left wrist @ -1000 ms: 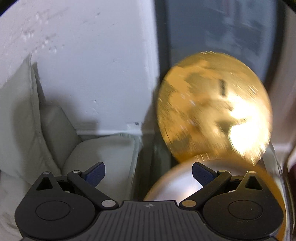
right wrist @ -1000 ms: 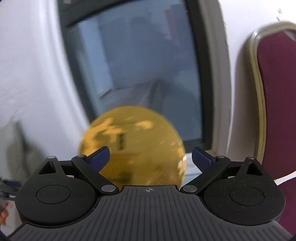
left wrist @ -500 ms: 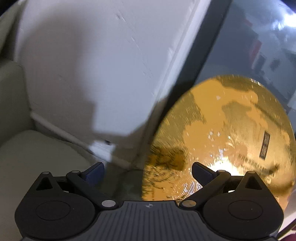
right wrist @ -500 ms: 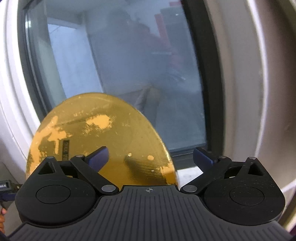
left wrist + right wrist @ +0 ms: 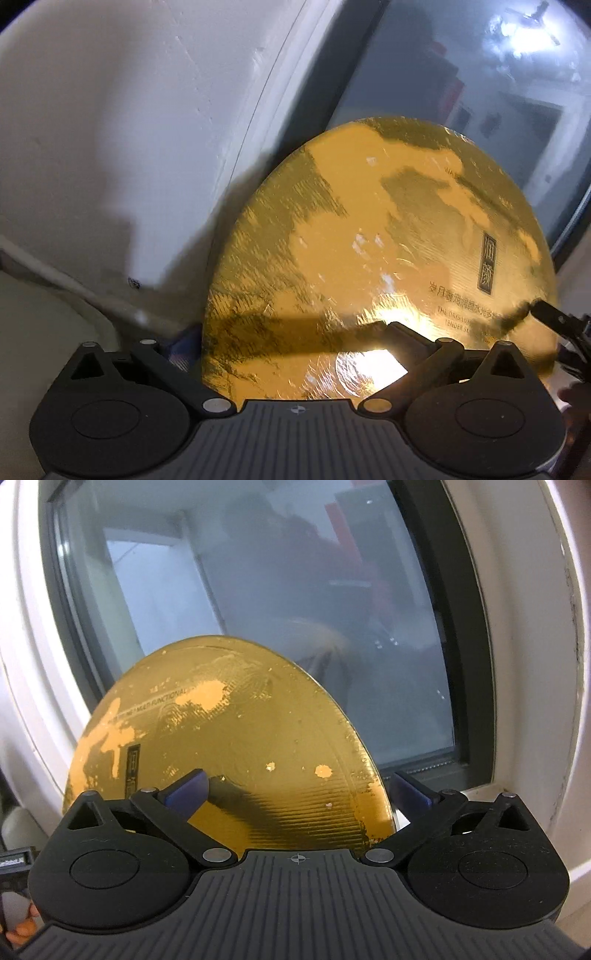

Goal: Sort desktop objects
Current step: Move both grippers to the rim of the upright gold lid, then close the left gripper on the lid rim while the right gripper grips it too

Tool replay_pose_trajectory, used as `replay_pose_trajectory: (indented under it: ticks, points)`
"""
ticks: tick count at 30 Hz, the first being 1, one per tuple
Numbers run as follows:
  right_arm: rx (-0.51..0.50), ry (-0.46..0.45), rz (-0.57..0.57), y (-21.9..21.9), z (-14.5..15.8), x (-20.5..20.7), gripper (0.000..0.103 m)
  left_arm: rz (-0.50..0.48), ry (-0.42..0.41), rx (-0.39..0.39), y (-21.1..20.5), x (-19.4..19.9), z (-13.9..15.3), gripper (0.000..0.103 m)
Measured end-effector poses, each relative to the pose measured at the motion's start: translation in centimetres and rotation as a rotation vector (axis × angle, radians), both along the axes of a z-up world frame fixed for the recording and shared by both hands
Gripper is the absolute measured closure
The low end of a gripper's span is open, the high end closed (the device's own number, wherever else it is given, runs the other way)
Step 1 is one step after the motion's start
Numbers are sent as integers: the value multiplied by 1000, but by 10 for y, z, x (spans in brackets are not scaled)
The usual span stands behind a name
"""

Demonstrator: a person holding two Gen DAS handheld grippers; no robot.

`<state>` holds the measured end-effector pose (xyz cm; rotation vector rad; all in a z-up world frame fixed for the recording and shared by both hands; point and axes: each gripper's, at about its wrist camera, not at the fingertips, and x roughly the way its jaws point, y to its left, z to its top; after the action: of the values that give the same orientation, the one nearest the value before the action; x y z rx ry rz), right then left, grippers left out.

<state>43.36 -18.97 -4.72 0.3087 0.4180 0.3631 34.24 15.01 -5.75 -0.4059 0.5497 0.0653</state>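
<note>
Biggest thing first: one window (image 5: 258,609), dark-framed, filling the back of the right wrist view, with one stretch of white wall (image 5: 110,147) beside it. Next down, exactly one gold disc (image 5: 369,240), round, scuffed and shiny, with a small dark label and some printed lines on its face. Standing roughly on edge, close up against the window frame, and sitting right in front of both cameras. No counter anywhere in view, so probably being carried off to wherever round flat stuff gets sorted, or about to be propped by the frame, just a guess. Then two grippers. Left gripper (image 5: 288,336): jaws spread wide, one blue pad peeking out behind the disc's left edge, the other finger crossing in front of its face, so straddling the rim rather than pinching it. Right gripper (image 5: 299,786): same story, jaws wide apart, one pad over the face, the other just past the disc's right edge. Also showing in the left view as one dark fingertip (image 5: 546,314) at the disc's far right rim. Looks like a two-sided steadying hold to stop a slippery thing from rolling. Can't tell what actually carries the weight, bottom edge hidden behind both gripper bodies. Four fingers total, none clearly clamped.
</note>
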Motion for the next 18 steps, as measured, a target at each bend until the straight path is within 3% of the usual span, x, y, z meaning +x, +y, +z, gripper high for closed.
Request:
replay_pose_trajectory:
  ticks: [3,6,13,18]
  points:
    - [-4,30,-11,3,5,2,2,9,-9,19,-4,-7,9,2]
    - [10,-16,-23,2,15,-8,4,19,-79,75,-12,-19,31,2]
    - [41,-203,-73,-16,90,-63,9,20,-225,88,-25,-58,112,2]
    - [-36,-214,-61,-33,137,-124,9,30,-241,104,-44,-114,164,2]
